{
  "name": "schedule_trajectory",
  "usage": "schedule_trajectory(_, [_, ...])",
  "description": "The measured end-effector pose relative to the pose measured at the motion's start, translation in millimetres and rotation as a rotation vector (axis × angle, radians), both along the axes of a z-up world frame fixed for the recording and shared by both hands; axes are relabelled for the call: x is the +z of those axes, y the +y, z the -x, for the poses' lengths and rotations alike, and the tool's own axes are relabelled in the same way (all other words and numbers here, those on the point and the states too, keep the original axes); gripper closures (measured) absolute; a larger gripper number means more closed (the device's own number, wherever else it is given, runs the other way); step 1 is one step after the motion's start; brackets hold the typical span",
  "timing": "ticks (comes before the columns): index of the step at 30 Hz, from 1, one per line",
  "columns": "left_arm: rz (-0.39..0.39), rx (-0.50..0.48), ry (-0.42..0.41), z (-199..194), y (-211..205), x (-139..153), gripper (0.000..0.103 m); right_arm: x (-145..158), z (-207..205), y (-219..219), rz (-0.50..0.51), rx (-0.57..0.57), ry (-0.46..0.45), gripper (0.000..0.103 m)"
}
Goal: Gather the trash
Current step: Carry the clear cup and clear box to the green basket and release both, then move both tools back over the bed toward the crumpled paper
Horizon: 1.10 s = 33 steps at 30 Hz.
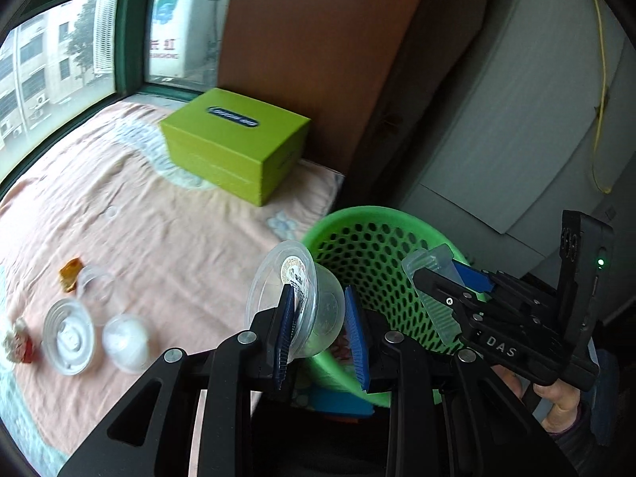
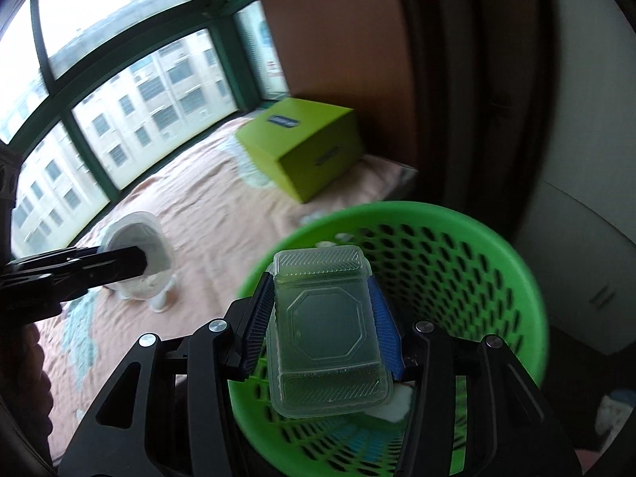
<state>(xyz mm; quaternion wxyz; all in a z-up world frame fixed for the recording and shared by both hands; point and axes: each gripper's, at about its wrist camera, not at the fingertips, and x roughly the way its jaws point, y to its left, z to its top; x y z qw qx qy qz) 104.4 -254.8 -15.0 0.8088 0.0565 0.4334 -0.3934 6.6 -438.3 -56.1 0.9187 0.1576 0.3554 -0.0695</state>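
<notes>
My left gripper (image 1: 318,298) is shut on a clear round plastic cup (image 1: 294,302), held on its side at the near rim of the green perforated basket (image 1: 369,222). My right gripper (image 2: 322,294) is shut on a clear rectangular plastic container (image 2: 330,330), held over the basket's (image 2: 477,230) opening; it also shows in the left wrist view (image 1: 433,262). The cup also shows in the right wrist view (image 2: 139,254). More trash lies on the peach bedspread (image 1: 159,218): a clear lid (image 1: 69,336), a clear dome (image 1: 125,342), a clear cup (image 1: 95,282), an orange wrapper (image 1: 70,273) and a crumpled wrapper (image 1: 18,342).
A lime-green box (image 1: 238,143) sits at the bed's far corner beside a brown wooden panel (image 1: 318,39). Windows (image 1: 59,51) run along the bed's far side. A white cabinet (image 1: 516,119) stands behind the basket. Something white lies in the basket's bottom (image 2: 397,401).
</notes>
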Motion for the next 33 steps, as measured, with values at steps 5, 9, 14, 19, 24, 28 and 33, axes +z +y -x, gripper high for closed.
schedule_trajectory(5, [-0.016, -0.039, 0.004, 5.3, -21.4, -1.8, 0.078, -3.4, 10.8, -19.2, -0.020, -0.053, -0.003, 0.054])
schedule_trajectory(9, [-0.025, -0.065, 0.012, 8.6, -37.0, -5.1, 0.077, -4.9, 16.8, -29.5, -0.027, -0.079, -0.009, 0.054])
schedule_trajectory(14, [-0.039, -0.093, 0.022, 10.7, -51.8, -11.9, 0.077, -4.3, 25.0, -38.9, -0.041, -0.105, -0.021, 0.052])
schedule_trajectory(19, [-0.054, -0.107, 0.038, 10.1, -63.6, -21.4, 0.077, -5.6, 28.7, -44.2, -0.047, -0.118, -0.028, 0.048])
schedule_trajectory(24, [-0.057, -0.130, 0.047, 12.1, -73.4, -26.5, 0.073, -7.1, 31.4, -47.8, -0.062, -0.124, -0.032, 0.046])
schedule_trajectory(28, [-0.054, -0.132, 0.044, 14.3, -76.2, -27.0, 0.062, -6.2, 31.9, -47.1, -0.065, -0.120, -0.036, 0.045])
schedule_trajectory(33, [-0.053, -0.102, 0.042, 14.2, -66.7, -25.1, 0.057, -4.9, 29.2, -40.4, -0.068, -0.101, -0.040, 0.041])
